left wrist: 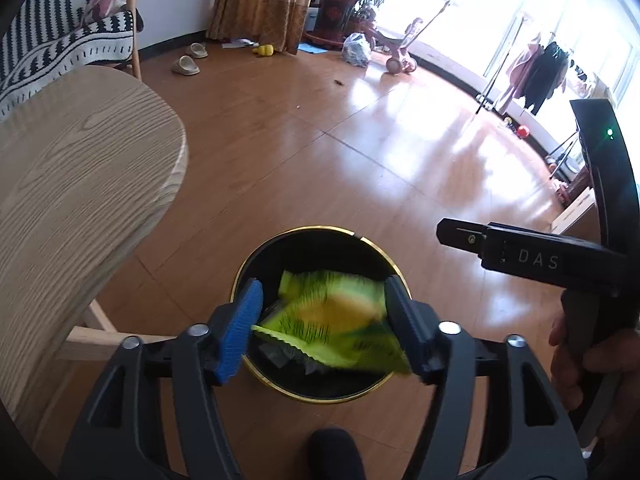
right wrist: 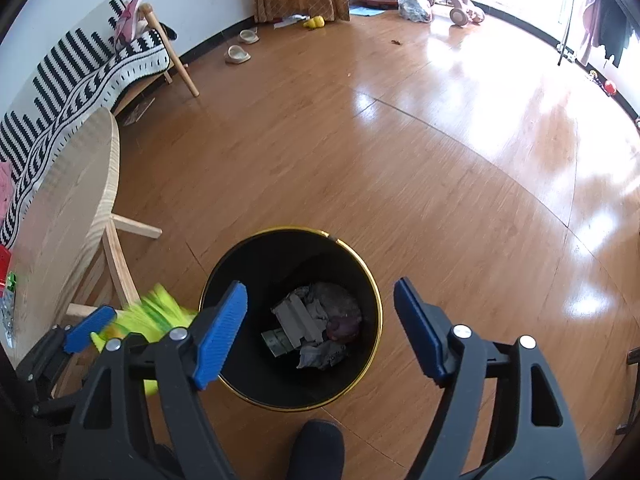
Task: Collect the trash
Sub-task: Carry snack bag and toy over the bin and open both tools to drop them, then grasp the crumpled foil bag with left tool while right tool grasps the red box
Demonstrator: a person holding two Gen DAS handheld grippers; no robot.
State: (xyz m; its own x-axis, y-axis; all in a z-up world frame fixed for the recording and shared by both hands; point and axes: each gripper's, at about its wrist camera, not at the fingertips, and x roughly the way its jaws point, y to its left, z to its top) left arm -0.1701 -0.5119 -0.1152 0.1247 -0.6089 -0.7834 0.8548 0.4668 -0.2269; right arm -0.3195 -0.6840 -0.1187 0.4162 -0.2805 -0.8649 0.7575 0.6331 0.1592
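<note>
A black trash bin with a gold rim [left wrist: 320, 229] [right wrist: 294, 229] stands on the wooden floor. My left gripper [left wrist: 324, 322] is open right above the bin. A green and yellow snack bag [left wrist: 332, 316], blurred, lies between its wide-apart fingers; whether a pad still touches it I cannot tell. In the right wrist view the bag [right wrist: 154, 312] shows at the bin's left edge beside the left gripper's blue pad [right wrist: 86, 328]. My right gripper [right wrist: 320, 332] is open and empty above the bin. Crumpled paper and wrappers [right wrist: 312, 328] lie at the bin's bottom.
A round light-wood table [left wrist: 80, 184] [right wrist: 64, 216] stands left of the bin, with small items at its edge [right wrist: 6, 272]. A striped bench [right wrist: 100, 68], slippers [right wrist: 238, 54], a yellow toy [right wrist: 314, 22], a plastic bag [right wrist: 414, 4] and a ride-on toy [left wrist: 400, 50] lie farther off. A dark shoe [right wrist: 316, 448] is below.
</note>
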